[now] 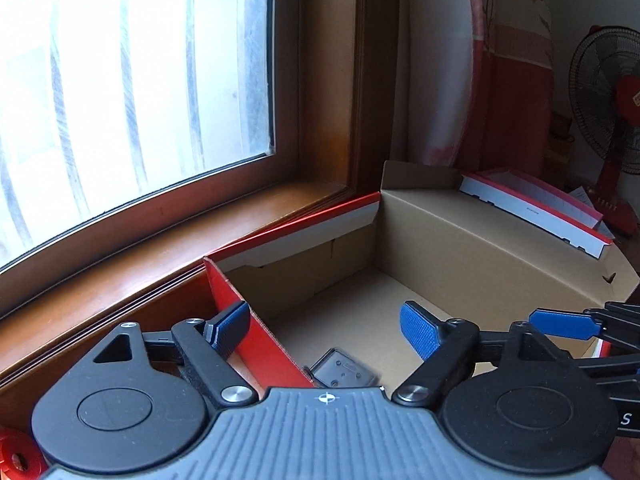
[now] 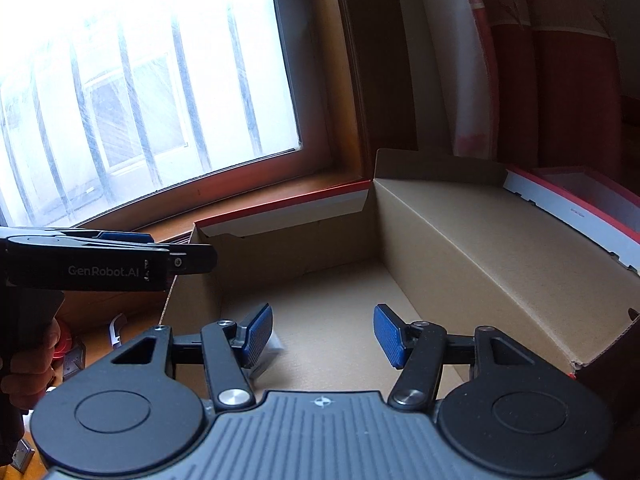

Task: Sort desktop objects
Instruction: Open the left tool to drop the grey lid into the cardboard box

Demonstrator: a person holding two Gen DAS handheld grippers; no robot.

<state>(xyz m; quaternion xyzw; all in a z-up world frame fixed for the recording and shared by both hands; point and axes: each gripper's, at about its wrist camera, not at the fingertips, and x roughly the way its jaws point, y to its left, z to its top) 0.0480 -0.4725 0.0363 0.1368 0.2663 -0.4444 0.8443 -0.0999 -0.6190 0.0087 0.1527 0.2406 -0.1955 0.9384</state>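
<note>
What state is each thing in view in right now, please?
Left gripper: open, empty, straddling the box's red wall.
Right gripper: open, empty, over the box.
Box: lid open.
Dark case: lying in the box, blurred.
Fan: upright; running or not, cannot tell.

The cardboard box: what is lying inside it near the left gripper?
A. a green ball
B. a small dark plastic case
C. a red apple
B: a small dark plastic case lies on the floor of the cardboard box, below the open left gripper.
</note>
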